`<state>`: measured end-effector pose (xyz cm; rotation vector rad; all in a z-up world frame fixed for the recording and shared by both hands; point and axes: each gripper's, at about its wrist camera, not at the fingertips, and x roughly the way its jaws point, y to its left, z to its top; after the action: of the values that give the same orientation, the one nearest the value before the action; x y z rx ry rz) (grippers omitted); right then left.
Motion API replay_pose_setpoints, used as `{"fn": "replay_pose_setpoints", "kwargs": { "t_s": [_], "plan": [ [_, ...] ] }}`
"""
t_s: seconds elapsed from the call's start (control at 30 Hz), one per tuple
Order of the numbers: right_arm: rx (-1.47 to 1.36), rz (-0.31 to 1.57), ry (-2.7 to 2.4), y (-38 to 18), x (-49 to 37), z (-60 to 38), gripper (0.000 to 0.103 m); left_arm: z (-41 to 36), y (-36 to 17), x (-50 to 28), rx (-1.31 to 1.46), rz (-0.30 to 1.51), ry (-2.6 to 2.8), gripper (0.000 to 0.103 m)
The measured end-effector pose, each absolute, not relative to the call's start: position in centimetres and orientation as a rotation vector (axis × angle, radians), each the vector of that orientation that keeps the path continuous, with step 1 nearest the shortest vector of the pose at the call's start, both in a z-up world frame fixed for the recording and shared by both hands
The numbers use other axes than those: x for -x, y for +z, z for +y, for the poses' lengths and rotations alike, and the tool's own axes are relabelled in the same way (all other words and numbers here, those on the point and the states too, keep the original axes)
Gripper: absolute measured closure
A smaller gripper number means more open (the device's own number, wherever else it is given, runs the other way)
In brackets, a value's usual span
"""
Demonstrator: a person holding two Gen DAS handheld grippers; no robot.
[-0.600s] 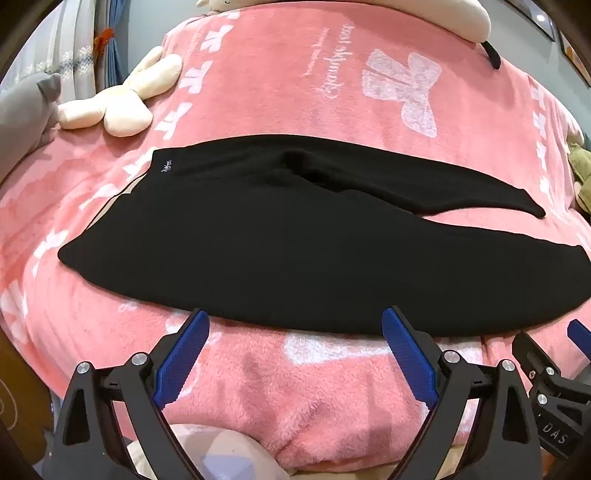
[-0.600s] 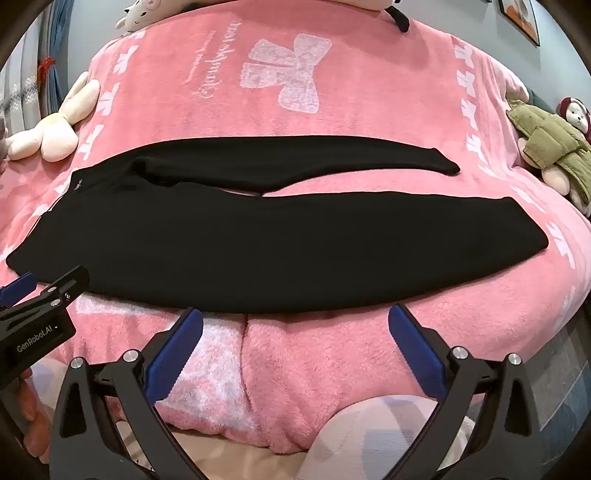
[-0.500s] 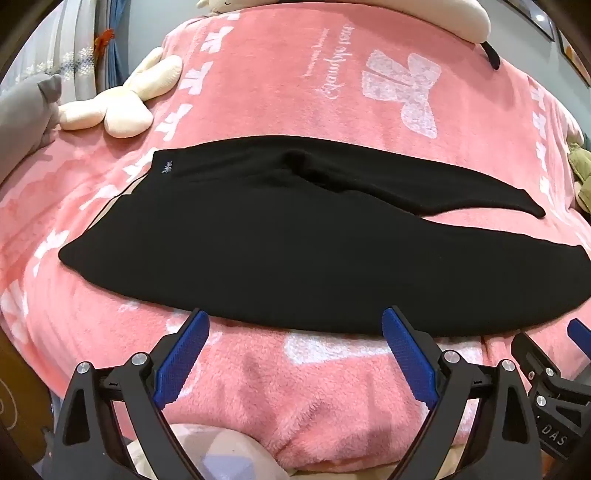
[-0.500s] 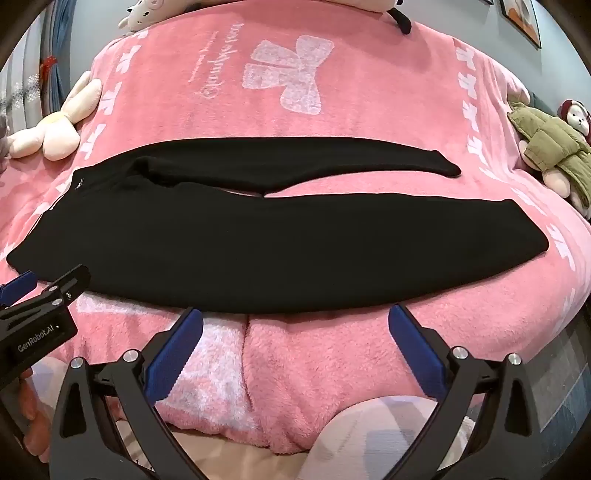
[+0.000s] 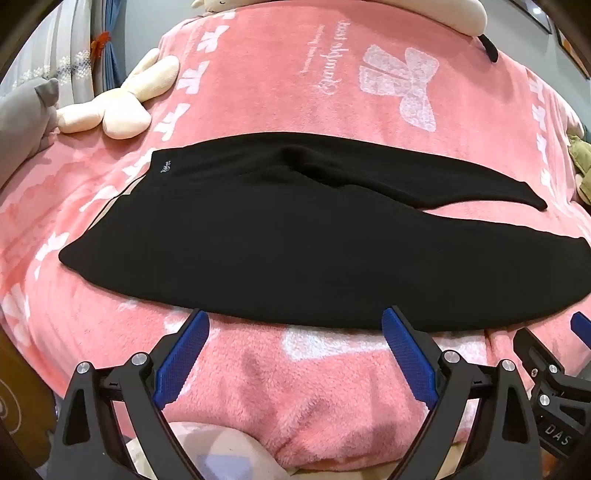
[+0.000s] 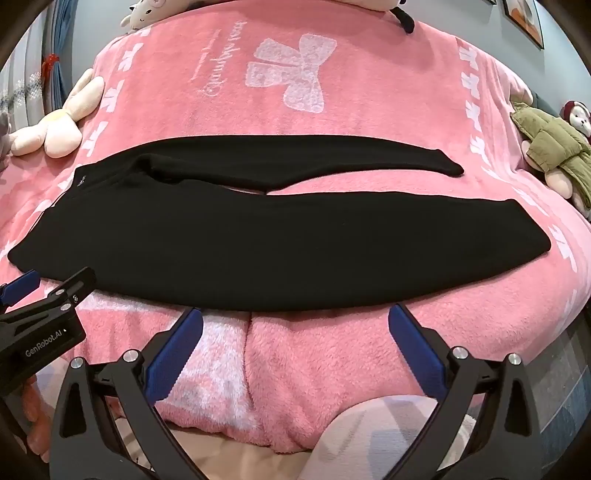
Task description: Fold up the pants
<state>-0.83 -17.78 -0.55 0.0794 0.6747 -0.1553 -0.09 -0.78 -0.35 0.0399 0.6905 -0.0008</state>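
Note:
Black pants (image 5: 295, 236) lie flat across a pink blanket (image 5: 332, 387), waistband to the left, legs running right, the far leg apart from the near one. They also show in the right wrist view (image 6: 280, 240). My left gripper (image 5: 295, 328) is open and empty, just short of the pants' near edge, toward the waist half. My right gripper (image 6: 295, 325) is open and empty, just short of the near edge at the near leg. The left gripper shows in the right wrist view (image 6: 44, 295) at the left.
A cream plush toy (image 5: 118, 107) lies at the blanket's left side. A doll in a green jacket (image 6: 550, 147) lies at the right. A long cream pillow (image 5: 369, 7) sits at the far end. The bed's near edge (image 6: 295, 424) drops off below the grippers.
Both views have shifted very slightly; the pants and grippers stand as before.

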Motion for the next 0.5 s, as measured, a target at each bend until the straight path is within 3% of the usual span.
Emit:
{"fn": "replay_pose_setpoints", "kwargs": {
  "t_s": [0.5],
  "plan": [
    [-0.083, 0.673, -0.152, -0.77, 0.90, -17.85, 0.005, -1.08, -0.63, 0.25, -0.060, 0.689, 0.004, 0.011]
  ]
}}
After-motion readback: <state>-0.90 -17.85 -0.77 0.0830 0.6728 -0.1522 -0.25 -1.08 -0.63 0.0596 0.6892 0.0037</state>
